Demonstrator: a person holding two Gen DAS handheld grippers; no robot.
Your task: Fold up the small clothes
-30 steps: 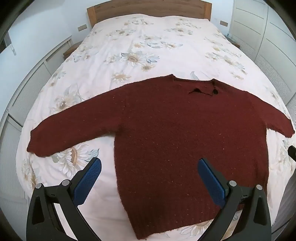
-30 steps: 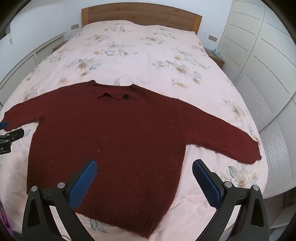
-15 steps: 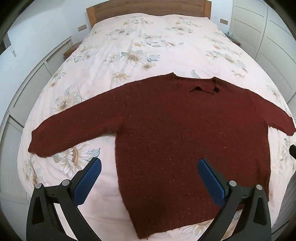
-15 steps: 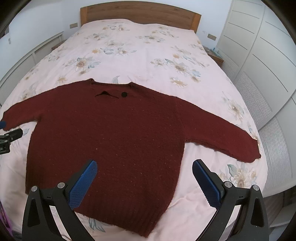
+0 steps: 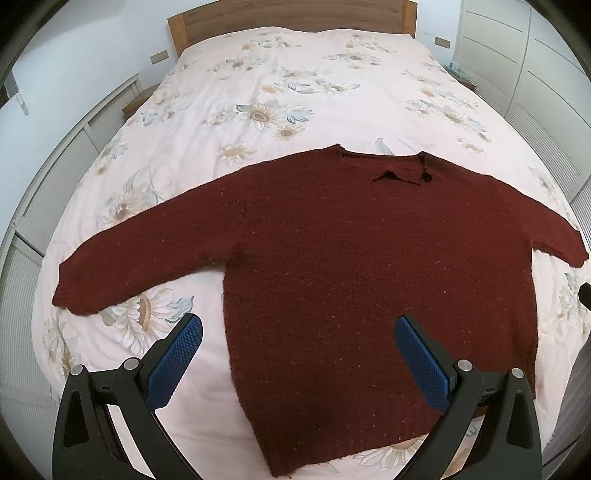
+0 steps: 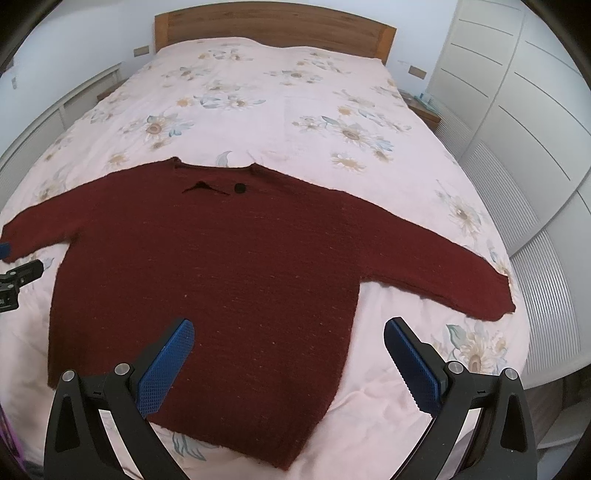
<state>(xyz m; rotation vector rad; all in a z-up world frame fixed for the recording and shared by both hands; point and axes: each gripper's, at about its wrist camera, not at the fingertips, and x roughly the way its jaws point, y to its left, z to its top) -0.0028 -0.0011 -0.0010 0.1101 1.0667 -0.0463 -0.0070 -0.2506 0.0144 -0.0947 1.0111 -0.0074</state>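
A dark red knitted sweater (image 5: 351, 258) lies flat on the bed, both sleeves spread out, neckline with a black button (image 5: 427, 177) toward the headboard. My left gripper (image 5: 297, 325) hovers open above the sweater's lower left side, holding nothing. In the right wrist view the same sweater (image 6: 240, 266) fills the middle, and my right gripper (image 6: 288, 328) hangs open over its lower right side, empty. The left gripper's tip (image 6: 18, 273) shows at the left edge of the right wrist view, by the left sleeve.
The bed (image 5: 295, 92) has a pale floral duvet and a wooden headboard (image 5: 288, 14). White wardrobe doors (image 6: 517, 110) line the right side. Low white cabinets (image 5: 55, 177) run along the left. A nightstand (image 6: 424, 107) sits beside the headboard on the right.
Both views have shifted slightly: the sweater sits a little lower in the left view and a little higher in the right view. The sweater itself has not moved, and both grippers stay open.
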